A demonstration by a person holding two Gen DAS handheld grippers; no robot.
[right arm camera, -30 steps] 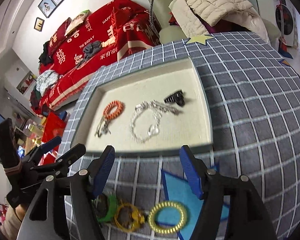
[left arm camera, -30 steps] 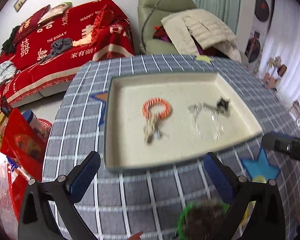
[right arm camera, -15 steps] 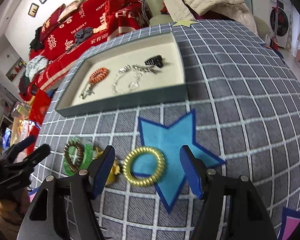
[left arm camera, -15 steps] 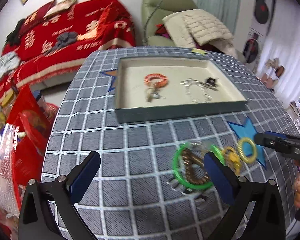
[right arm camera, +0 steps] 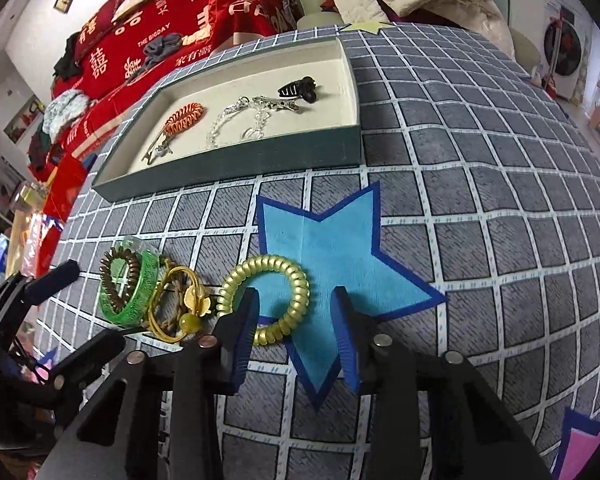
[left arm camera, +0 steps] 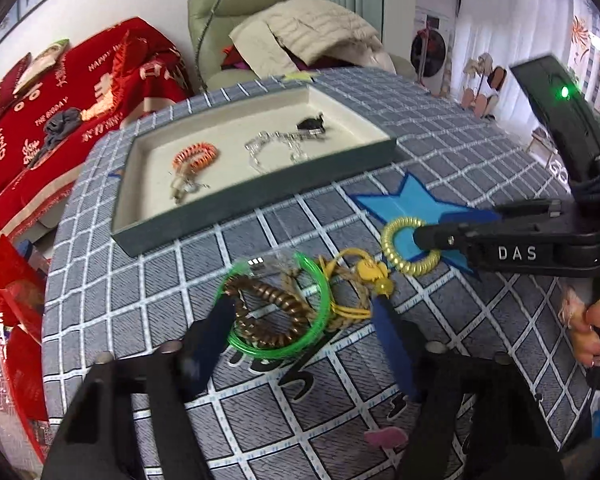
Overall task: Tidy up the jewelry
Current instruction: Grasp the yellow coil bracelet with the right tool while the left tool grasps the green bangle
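A dark green tray [left arm camera: 256, 196] [right arm camera: 236, 160] holds an orange coil bracelet [left arm camera: 195, 155], a silver chain [left arm camera: 276, 144] and a black hair clip [right arm camera: 299, 87]. On the checked cloth lie a green bangle [left arm camera: 276, 304] [right arm camera: 134, 286] around a brown coil tie [left arm camera: 272, 304], a yellow cord charm [left arm camera: 370, 276] [right arm camera: 188, 308] and a gold coil tie [left arm camera: 408, 246] [right arm camera: 264, 298]. My left gripper [left arm camera: 304, 320] is open, straddling the green bangle. My right gripper [right arm camera: 294, 312] is open, its jaws either side of the gold tie's near edge.
A blue felt star [right arm camera: 340, 256] lies under the gold tie. A red-covered sofa [left arm camera: 68, 100] and a green armchair with a beige jacket [left arm camera: 300, 36] stand behind the table. Red bags [left arm camera: 8, 292] sit at the table's left edge.
Both grippers pulled back from the tray and dropped toward the loose jewelry at the front. The left now straddles the green bangle, the right the gold tie, with its jaws narrower.
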